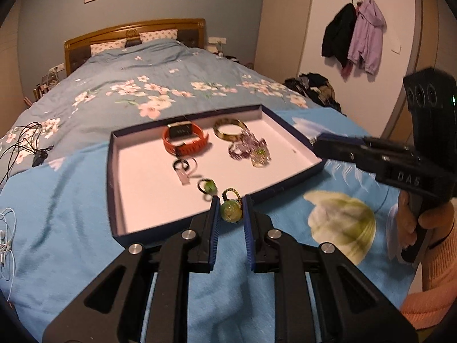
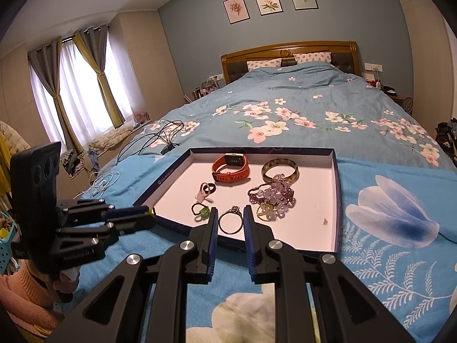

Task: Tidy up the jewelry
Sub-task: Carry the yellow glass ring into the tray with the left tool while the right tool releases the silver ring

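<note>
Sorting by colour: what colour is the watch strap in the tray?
Orange-red; the watch shows best in the right wrist view.

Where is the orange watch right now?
The orange watch lies in the tray, at its far end, left of the bangle in the right wrist view.

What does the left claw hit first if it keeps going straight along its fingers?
Likely the small green-stone ring on the white floor of the shallow blue box, just ahead of the left claw, which is shut on a green-and-gold pendant. Depth is unclear; the box's near wall could come first.
</note>
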Motion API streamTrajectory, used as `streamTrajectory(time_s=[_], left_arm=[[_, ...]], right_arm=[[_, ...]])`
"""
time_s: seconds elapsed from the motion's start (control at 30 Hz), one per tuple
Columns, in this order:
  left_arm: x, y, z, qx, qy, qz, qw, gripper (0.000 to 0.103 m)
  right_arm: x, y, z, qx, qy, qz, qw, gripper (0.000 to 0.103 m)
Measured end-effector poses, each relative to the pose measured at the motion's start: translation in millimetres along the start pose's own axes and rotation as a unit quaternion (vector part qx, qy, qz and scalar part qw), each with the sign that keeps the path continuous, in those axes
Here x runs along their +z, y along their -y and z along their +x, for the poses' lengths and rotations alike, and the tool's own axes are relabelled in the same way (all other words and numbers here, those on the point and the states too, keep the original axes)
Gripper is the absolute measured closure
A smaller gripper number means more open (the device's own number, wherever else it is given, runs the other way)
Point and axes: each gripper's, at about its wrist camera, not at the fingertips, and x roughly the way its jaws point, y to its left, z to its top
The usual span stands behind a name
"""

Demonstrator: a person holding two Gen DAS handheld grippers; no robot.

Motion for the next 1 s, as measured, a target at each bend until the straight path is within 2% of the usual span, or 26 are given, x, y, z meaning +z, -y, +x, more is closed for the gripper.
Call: streamTrajectory(time_s=[0.47, 1.0], left_arm=[[13, -17, 0, 0.022, 0.016, -0.027, 0.9993, 0.087], [25, -24, 6, 0.03, 0.024, -0.033, 0.9987, 0.087]], right_arm=[[13, 1, 5, -0.005, 0.004, -0.007, 1.0, 0.087], [23, 5, 16, -0.013, 0.0, -0.01, 1.0, 0.087]])
